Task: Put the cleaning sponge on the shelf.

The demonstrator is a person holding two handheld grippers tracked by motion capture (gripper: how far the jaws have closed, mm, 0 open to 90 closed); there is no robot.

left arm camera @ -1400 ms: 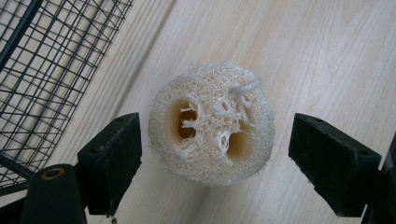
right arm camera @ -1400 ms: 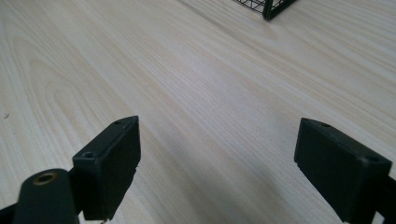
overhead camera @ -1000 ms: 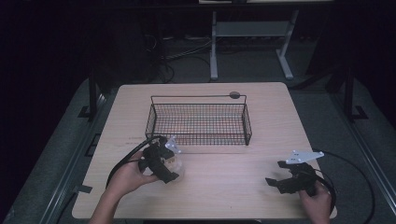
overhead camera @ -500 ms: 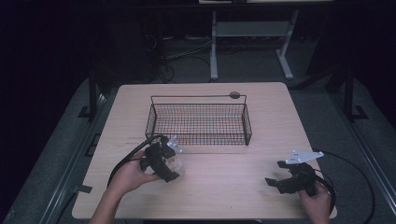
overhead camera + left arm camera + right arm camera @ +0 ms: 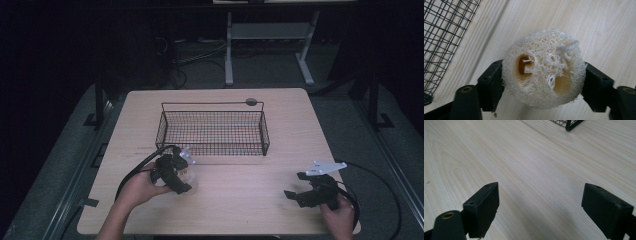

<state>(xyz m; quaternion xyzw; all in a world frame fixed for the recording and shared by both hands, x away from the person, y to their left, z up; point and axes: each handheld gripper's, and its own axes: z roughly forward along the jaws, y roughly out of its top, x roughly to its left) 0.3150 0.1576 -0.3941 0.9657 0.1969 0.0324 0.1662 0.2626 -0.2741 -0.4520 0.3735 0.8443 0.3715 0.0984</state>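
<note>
The L gripper (image 5: pixel 181 172) sits near the table's (image 5: pixel 235 200) front-left area, just in front of the wire basket's (image 5: pixel 213 132) front-left corner. In the left gripper view its two black jaws press on either side of a round loofah sponge (image 5: pixel 543 68), one jaw per flank, w/ the sponge pinched firmly between them. The loofah is pale cream, fibrous, w/ several holes through its cut face and a short cord loop at the upper right of that face. It hangs above the bare wood; can't tell if its underside touches the tabletop. In the high view the loofah (image 5: pixel 187 162) is a small pale lump at the gripper tip, just beside the basket's front wall but outside it. The person's left hand (image 5: pixel 137 187) wraps the gripper body; a black cable loops out toward the left edge.

The basket is black wire, rectangular, standing towards the table's back-centre, w/ a thin handle bar along its far side.

The R gripper (image 5: pixel 299 192) is near the front-right corner, well apart from the basket and the loofah. Its jaws are spread wide w/ just bare wood grain between them in the right gripper view (image 5: pixel 539 212). The grey three-cornered plate sits on top, and the right hand (image 5: pixel 340 215) holds it from behind, close to the front edge.
</note>
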